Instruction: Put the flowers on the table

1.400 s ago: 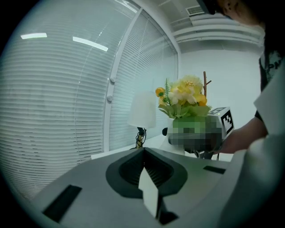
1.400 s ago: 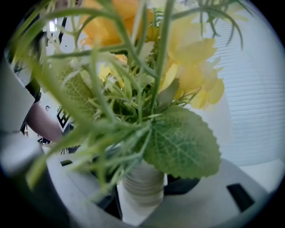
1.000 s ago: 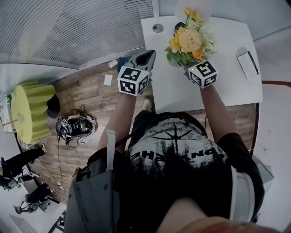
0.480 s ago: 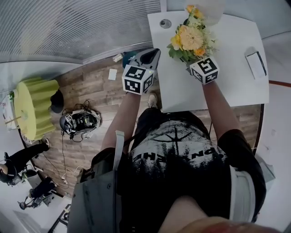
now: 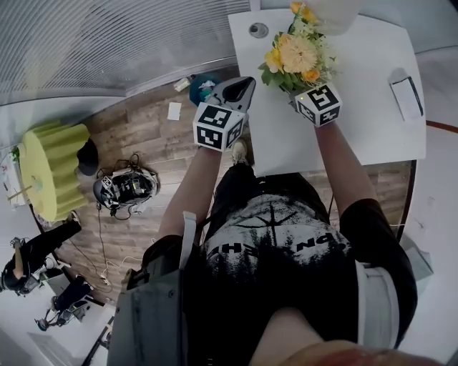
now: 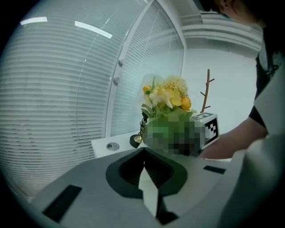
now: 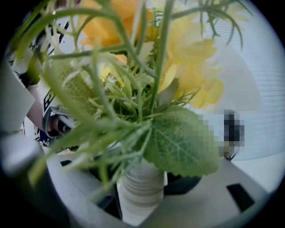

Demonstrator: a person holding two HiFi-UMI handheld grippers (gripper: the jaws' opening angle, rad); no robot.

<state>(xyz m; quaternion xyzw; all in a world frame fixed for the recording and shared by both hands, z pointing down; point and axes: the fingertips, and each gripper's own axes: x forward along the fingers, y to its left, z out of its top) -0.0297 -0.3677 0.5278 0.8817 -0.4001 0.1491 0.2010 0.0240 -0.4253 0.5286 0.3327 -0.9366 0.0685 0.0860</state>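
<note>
A bunch of yellow and orange flowers [image 5: 297, 53] with green leaves stands in a white ribbed vase [image 7: 141, 187]. My right gripper [image 5: 300, 91] is shut on that vase and holds it above the white table [image 5: 358, 121], near the table's left half. In the right gripper view the leaves [image 7: 178, 142] fill most of the picture. My left gripper [image 5: 236, 93] hovers beside the table's left edge, over the floor, with its jaws shut and nothing in them. The left gripper view shows the flowers [image 6: 167, 100] to the right of that gripper [image 6: 149, 189].
On the table are a round metal grommet [image 5: 257, 30], a white shade-like object [image 5: 333, 11] at the far edge and a flat white device [image 5: 406, 96] at the right. The wooden floor holds a yellow-green stool [image 5: 46, 168], a helmet with cables [image 5: 125, 189] and a teal object [image 5: 204, 86].
The flowers and both grippers have shifted slightly farther from the body, toward the table's far side. Both grippers keep their states.
</note>
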